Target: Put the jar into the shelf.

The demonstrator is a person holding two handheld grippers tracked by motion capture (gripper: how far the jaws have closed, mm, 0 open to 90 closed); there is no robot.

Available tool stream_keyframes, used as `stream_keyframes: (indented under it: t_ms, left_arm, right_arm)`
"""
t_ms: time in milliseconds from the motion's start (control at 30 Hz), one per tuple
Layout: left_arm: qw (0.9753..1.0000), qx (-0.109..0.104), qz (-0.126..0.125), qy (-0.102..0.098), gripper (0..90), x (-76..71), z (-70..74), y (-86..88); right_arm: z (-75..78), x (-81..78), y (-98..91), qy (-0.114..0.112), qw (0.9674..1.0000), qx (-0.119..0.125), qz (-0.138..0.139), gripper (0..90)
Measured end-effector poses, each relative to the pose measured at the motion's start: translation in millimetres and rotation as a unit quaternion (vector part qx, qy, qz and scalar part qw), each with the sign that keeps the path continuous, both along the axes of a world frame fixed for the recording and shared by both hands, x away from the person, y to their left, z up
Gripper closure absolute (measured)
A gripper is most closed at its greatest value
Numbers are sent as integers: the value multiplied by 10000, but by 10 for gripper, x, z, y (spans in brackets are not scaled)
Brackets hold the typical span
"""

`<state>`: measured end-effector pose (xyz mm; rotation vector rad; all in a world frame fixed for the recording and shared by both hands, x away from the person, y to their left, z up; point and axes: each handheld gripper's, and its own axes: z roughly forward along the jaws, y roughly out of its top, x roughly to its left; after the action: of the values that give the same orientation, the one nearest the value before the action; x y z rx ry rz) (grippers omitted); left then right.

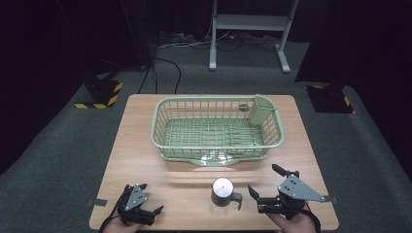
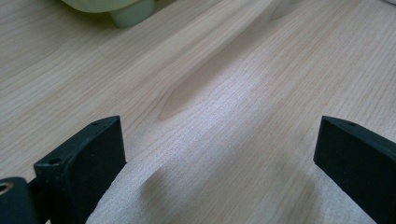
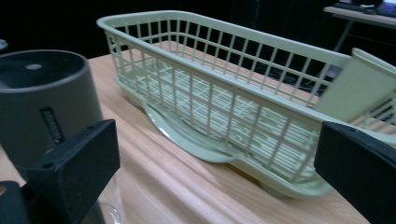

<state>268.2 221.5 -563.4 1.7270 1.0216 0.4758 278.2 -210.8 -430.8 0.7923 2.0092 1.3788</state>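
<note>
Our right gripper (image 1: 265, 187) sits spread wide with nothing in it, just right of the upside-down steel mug (image 1: 223, 192); our left gripper (image 1: 158, 210) is splayed over bare tabletop (image 1: 145, 126) at the near left. Beyond the mug stands the green dish rack (image 1: 170, 141); cutlery cup (image 1: 261, 110) at its far right corner.

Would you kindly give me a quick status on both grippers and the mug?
Left gripper open, low over bare table. Right gripper open, just right of the mug, not touching. Mug upside down, in front of the empty green rack. Path clear.
</note>
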Motion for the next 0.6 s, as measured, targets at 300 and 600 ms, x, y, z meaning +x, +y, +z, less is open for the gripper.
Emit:
stream_keyframes:
  t_ms: [300,600]
  left_arm:
    - [10000,39,6,-35,23,-7,0,0]
    - [10000,3,20,-30,23,-7,1,1]
  right_arm:
    - [88,-66,143,25,9989,321,352,2]
    - [160,-146,299,-11,9961,540,700,1]
